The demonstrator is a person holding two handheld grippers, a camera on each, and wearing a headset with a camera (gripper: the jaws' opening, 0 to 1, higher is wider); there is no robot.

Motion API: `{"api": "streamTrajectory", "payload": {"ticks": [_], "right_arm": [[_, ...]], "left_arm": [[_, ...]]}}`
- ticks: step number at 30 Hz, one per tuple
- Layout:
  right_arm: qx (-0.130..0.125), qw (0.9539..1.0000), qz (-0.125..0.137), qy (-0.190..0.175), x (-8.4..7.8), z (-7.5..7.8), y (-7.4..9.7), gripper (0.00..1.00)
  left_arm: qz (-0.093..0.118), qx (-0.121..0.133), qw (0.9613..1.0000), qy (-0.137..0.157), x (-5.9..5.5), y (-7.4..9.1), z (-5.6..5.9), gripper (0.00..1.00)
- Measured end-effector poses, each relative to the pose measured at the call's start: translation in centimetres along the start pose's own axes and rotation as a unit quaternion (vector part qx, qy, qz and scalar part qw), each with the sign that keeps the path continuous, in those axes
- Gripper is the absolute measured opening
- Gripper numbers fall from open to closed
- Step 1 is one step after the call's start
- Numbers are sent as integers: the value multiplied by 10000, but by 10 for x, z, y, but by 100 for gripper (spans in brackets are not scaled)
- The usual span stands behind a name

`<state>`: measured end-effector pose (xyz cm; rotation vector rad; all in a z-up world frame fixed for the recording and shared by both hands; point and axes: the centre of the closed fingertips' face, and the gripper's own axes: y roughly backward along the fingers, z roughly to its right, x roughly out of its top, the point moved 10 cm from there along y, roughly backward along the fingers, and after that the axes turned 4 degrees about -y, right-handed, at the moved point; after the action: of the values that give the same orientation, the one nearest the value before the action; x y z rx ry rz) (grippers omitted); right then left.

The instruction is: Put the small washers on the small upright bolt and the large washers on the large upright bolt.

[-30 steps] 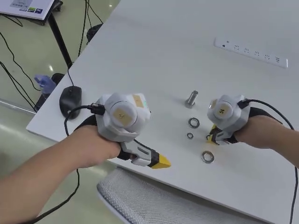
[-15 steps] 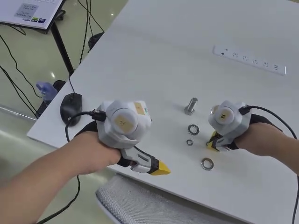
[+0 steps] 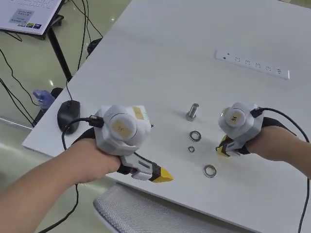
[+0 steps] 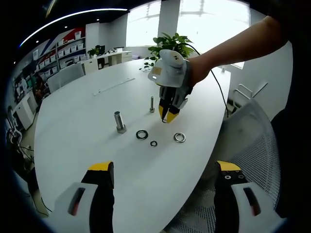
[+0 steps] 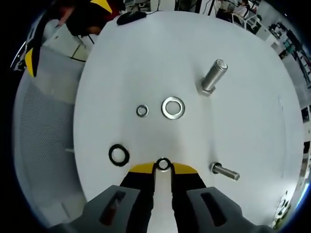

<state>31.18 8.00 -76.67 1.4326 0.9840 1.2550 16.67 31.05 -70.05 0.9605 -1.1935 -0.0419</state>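
The large upright bolt (image 3: pixel 192 111) (image 5: pixel 214 75) (image 4: pixel 119 121) stands mid-table. The thin small bolt (image 5: pixel 224 171) (image 4: pixel 152 104) stands just right of my right gripper's tips. A shiny large washer (image 3: pixel 195 136) (image 5: pixel 173 107), a small washer (image 3: pixel 191 149) (image 5: pixel 142 110) and another large washer (image 3: pixel 210 171) (image 5: pixel 118 155) lie flat between the grippers. My right gripper (image 3: pixel 222 149) (image 5: pixel 164 167) is tipped down at the table, shut on a small washer (image 5: pixel 164 164) at its yellow tips. Near the table's front edge my left gripper (image 3: pixel 163 175) (image 4: pixel 164 167) is open with nothing in it.
A white power strip (image 3: pixel 252 64) lies at the far side of the white table (image 3: pixel 160 63). A black mouse (image 3: pixel 66 114) sits near the left edge. A grey mesh chair (image 3: pixel 141 211) stands below the front edge. Cables hang off the left side.
The head camera has shifted, so the whole scene sits slightly lower and to the left. My right gripper has edged a little to the right of the loose washers. The left gripper holds its place.
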Motion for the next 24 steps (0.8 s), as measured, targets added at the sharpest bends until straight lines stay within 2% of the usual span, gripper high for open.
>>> {"api": "streamTrajectory", "payload": {"ticks": [5,12,20,24], "right_arm": [[-79,9995,65,-284,-17,6,13,13],[-216,9985,123,-490,-30,10,32,13],[-369,9982,120,-460,-31,22,50,13],[-433,9980,177,-421,-25,31,59,13]], "left_arm": [[43,80,9999,-54,1,-2,-2,90],[-3,98,10000,-12,2,-6,-3,93],[9,101,9999,60,4,-10,-1,97],[60,136,9998,116,4,-11,0,99]]}}
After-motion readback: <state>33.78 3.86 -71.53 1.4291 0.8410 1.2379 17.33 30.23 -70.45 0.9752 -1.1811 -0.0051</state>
